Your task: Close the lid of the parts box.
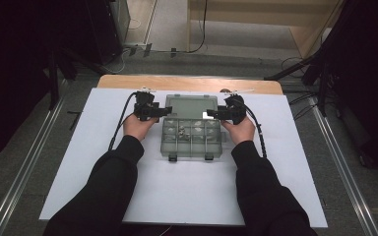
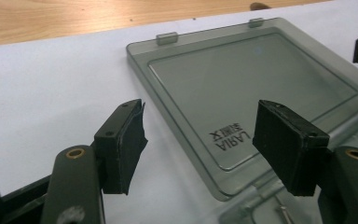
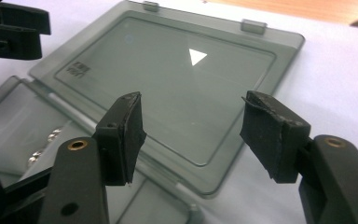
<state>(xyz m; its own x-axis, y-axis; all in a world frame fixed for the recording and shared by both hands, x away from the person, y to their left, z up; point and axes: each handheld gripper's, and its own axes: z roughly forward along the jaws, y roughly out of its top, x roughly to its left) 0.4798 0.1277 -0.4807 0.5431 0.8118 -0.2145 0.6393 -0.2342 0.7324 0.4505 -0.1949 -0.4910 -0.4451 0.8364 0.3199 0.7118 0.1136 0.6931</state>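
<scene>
A grey translucent compartment box (image 1: 192, 138) lies open on the white board, its lid (image 1: 189, 108) folded flat away from me. Small metal parts (image 1: 183, 131) sit in its compartments. My left gripper (image 1: 163, 112) hovers at the lid's left edge with its jaws open and nothing between them; in the left gripper view (image 2: 200, 140) the lid's near corner (image 2: 223, 186) lies below the gap. At the lid's right edge my right gripper (image 1: 211, 115) stands open too; in the right gripper view (image 3: 191, 126) the lid (image 3: 168, 88) spreads under the gap. Neither touches the lid.
The white board (image 1: 103, 162) covers a wooden table (image 1: 187, 82), with bare board on both sides of the box and in front of it. Dark stands and cables (image 1: 305, 69) flank the table on the floor. Two latches (image 1: 172, 158) sit on the box's near edge.
</scene>
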